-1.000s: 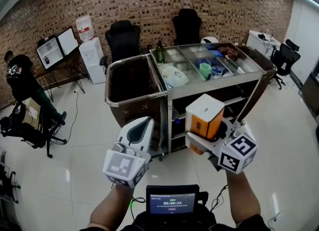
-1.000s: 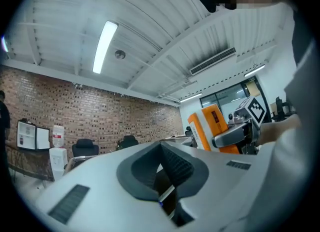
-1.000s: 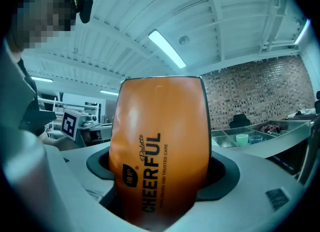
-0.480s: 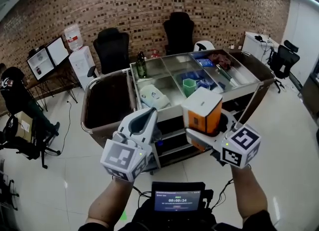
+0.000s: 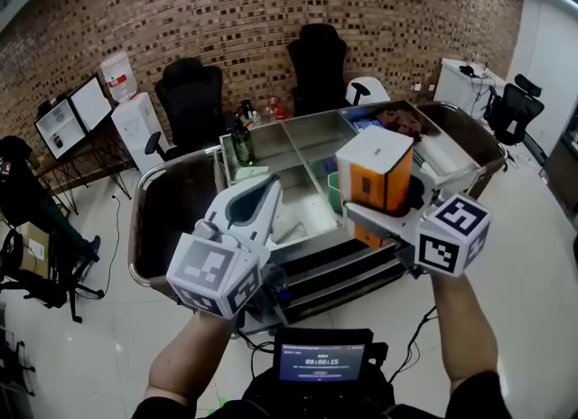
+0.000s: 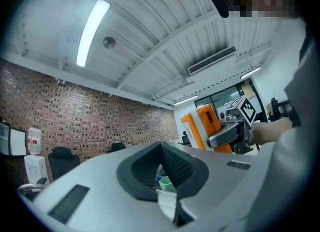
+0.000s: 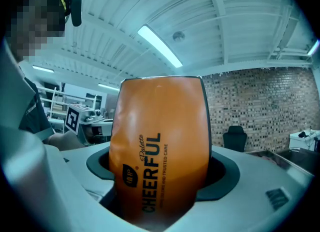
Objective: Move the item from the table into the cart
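Observation:
An orange and white box (image 5: 375,173) printed "CHEERFUL" (image 7: 160,151) stands upright in my right gripper (image 5: 384,214), which is shut on its lower part. The box hangs above the steel cart (image 5: 298,120), over its middle compartments. To the left, my left gripper (image 5: 253,205) is shut with nothing in it, over the cart's near left corner. In the left gripper view its dark pads (image 6: 175,163) meet, and the box (image 6: 205,126) shows at the right. The cart's tray holds a green bottle (image 5: 241,146) and several small items.
A dark bin (image 5: 167,209) hangs on the cart's left end. Black office chairs (image 5: 318,65) stand behind it by the brick wall. A water dispenser (image 5: 126,110), monitors (image 5: 68,124) and a person (image 5: 18,182) are at the left. A screen device (image 5: 321,363) sits at my chest.
Both grippers have come forward and a little up, with the box still held. The cart now lies much nearer, under the grippers.

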{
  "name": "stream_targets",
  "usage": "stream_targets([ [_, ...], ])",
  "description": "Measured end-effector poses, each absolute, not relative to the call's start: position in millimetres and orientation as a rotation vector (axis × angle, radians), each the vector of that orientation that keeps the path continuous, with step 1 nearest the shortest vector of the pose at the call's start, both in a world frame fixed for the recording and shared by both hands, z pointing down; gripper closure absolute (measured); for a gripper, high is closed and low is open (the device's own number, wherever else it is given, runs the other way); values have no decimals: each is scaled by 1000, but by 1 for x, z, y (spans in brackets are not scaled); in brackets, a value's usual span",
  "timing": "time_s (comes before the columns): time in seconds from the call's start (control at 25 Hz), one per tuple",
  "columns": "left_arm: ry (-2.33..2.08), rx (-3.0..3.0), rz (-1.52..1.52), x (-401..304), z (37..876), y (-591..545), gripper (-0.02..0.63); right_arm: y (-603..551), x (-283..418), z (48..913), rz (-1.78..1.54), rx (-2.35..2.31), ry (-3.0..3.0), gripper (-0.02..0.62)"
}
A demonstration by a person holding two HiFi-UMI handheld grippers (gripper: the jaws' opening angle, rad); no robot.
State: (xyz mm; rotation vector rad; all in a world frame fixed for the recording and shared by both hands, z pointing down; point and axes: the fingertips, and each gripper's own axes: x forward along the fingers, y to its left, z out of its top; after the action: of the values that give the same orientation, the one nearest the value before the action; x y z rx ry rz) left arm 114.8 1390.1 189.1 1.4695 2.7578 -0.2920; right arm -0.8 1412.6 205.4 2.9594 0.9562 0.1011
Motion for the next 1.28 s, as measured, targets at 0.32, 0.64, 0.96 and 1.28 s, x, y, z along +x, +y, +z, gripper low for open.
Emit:
stream_targets([
  [0.32, 2736, 1567, -243, 81, 183, 1489, 598, 1510, -23, 172, 119, 2980, 809, 193],
  [0.64, 2763, 1582, -196, 7, 175, 1547, 598, 1578, -95, 152, 140, 3012, 701, 193],
  [0.96, 2801, 1585, -224, -5, 160, 1597, 598, 1644, -100, 144, 164, 3060, 616, 193],
  [1.28, 2976, 1275, -205, 12, 170, 1613, 598, 1685, -66, 138, 209, 3024, 643, 193],
])
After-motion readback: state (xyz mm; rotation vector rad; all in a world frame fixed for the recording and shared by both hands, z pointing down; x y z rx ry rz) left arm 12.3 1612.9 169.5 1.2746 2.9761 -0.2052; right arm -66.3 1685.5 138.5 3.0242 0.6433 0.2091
